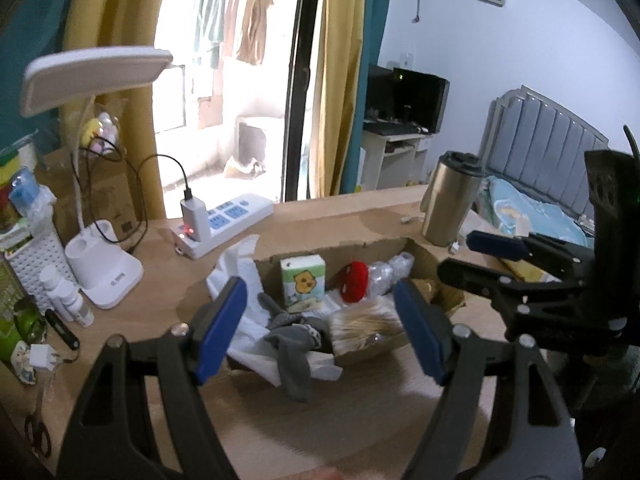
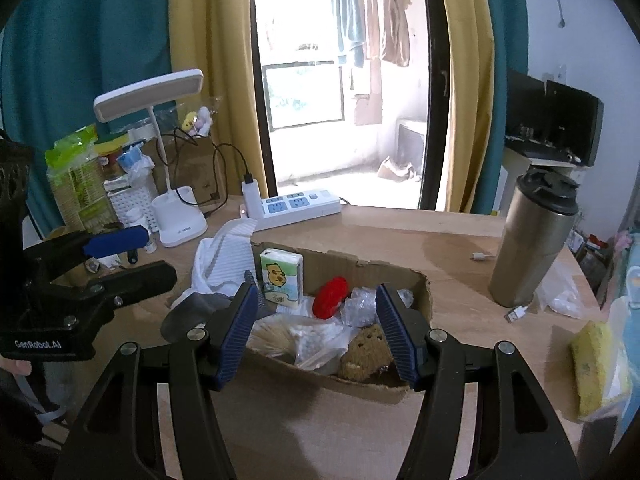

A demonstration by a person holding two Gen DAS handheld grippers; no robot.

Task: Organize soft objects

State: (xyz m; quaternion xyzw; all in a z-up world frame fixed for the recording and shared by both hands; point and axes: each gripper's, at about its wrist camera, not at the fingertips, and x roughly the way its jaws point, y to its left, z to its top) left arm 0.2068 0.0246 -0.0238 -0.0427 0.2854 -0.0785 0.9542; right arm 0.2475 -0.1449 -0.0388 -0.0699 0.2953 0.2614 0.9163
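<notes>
Hovering over box point(image 2: 360, 384), both grippers empty.
Left gripper point(image 1: 320, 328) and right gripper point(image 2: 316, 328) gape wide, sock point(image 1: 292, 344) just ahead between left fingers.

In the right wrist view, bare table point(image 2: 400, 232) lies open at frame centre between the box point(image 2: 360, 380) and the power strip point(image 2: 296, 206), hemmed by the lamp point(image 2: 180, 216) and clutter at left, the steel flask point(image 2: 532, 240) at right, and a sponge point(image 2: 592, 368) lower right.
</notes>
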